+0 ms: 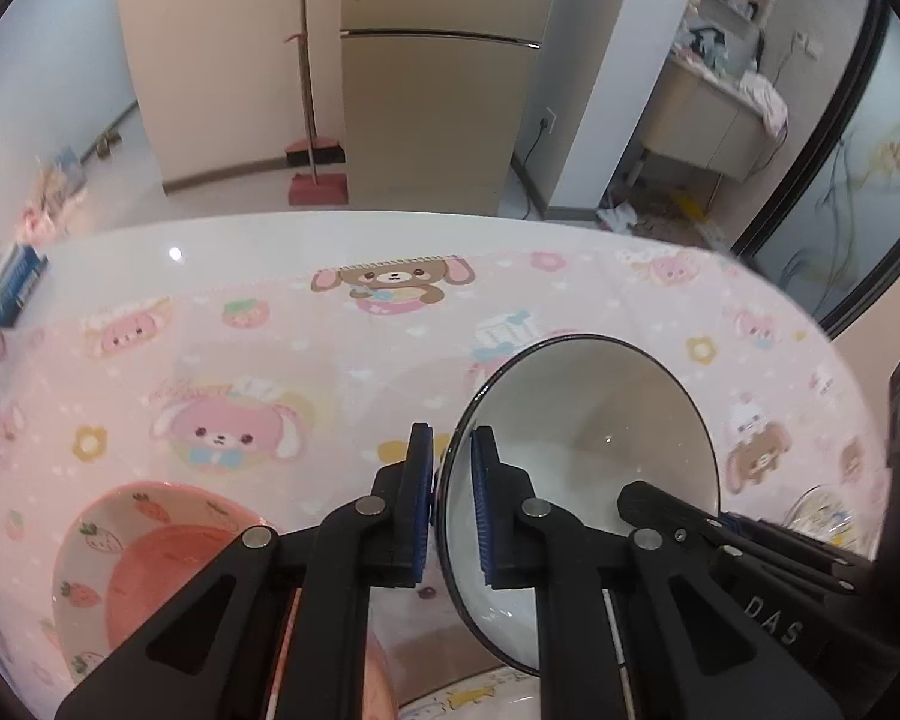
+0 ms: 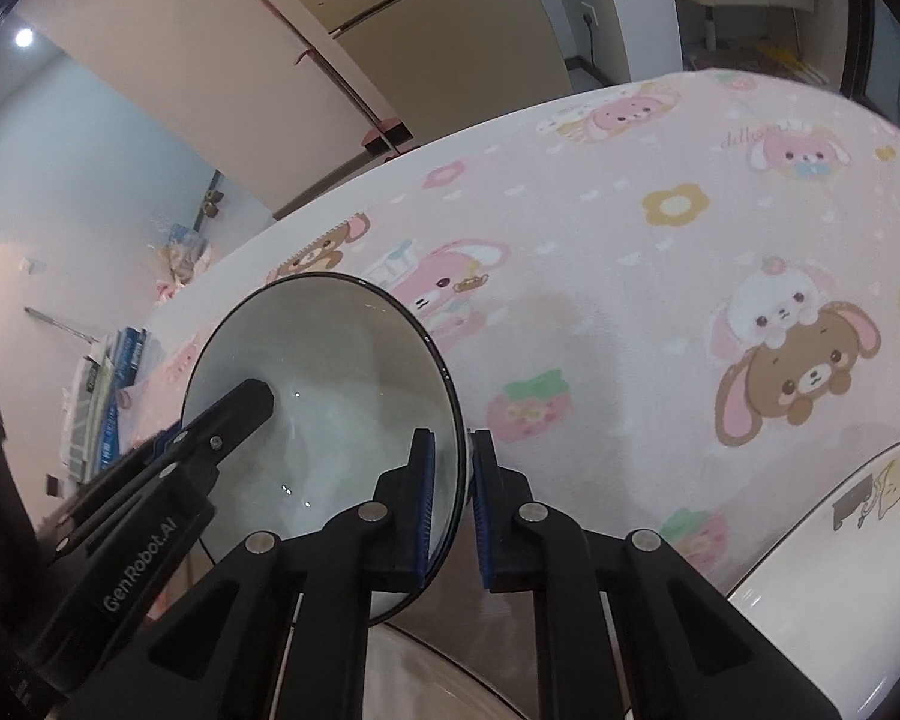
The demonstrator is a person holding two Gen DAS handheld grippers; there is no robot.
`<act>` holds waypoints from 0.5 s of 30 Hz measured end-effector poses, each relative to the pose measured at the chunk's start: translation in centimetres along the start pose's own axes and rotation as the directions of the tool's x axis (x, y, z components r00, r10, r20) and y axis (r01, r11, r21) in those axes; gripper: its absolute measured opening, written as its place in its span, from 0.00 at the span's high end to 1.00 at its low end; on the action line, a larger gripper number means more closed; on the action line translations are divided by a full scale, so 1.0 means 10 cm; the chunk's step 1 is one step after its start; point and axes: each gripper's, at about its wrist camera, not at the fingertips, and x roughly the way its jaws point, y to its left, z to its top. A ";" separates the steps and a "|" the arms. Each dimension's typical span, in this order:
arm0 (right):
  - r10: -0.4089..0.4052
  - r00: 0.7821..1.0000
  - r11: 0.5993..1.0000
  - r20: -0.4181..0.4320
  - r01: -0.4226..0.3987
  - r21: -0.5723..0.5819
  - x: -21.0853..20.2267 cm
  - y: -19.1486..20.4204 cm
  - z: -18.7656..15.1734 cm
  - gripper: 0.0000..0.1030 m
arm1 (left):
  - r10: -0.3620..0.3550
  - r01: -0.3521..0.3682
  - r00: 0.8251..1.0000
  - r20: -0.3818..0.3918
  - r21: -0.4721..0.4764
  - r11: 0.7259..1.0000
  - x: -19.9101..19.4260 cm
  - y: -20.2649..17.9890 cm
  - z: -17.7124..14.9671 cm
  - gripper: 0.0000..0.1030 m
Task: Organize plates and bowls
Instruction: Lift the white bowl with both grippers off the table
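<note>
A white bowl with a thin black rim (image 1: 582,420) (image 2: 330,372) is held from two sides over the pink cartoon tablecloth (image 1: 270,360). My left gripper (image 1: 453,438) is shut on its left rim, one pad inside and one outside. My right gripper (image 2: 453,438) is shut on the opposite rim in the same way. In the left wrist view the right gripper's inner finger (image 1: 636,495) shows inside the bowl; in the right wrist view the left gripper's finger (image 2: 252,396) does too. A pink strawberry-print bowl (image 1: 90,558) sits at the lower left.
A white plate with cartoon prints (image 2: 840,540) lies at the lower right. Another printed dish (image 1: 822,516) shows behind the right gripper. A dish edge (image 2: 450,660) lies under the held bowl. Blue packs (image 1: 18,282) sit at the table's left end. A fridge and broom stand beyond.
</note>
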 end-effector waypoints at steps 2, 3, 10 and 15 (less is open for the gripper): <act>-0.004 1.000 1.000 0.025 0.005 -0.005 -0.08 0.04 0.01 0.87 | -0.023 0.023 1.000 0.002 -0.013 1.000 -0.03 0.02 0.00 0.90; -0.015 0.999 1.000 0.037 0.016 -0.017 -0.11 0.07 0.00 0.87 | -0.028 0.029 1.000 0.007 -0.017 0.999 -0.06 0.02 0.00 0.90; 0.007 0.996 0.998 0.088 -0.002 -0.059 -0.39 0.27 -0.01 0.87 | 0.019 -0.018 0.997 0.075 -0.016 1.000 -0.43 -0.06 0.03 0.89; 0.043 0.990 0.997 0.133 -0.033 -0.075 -0.65 0.37 -0.03 0.87 | 0.038 -0.037 0.990 0.133 -0.010 0.999 -0.72 -0.10 0.05 0.89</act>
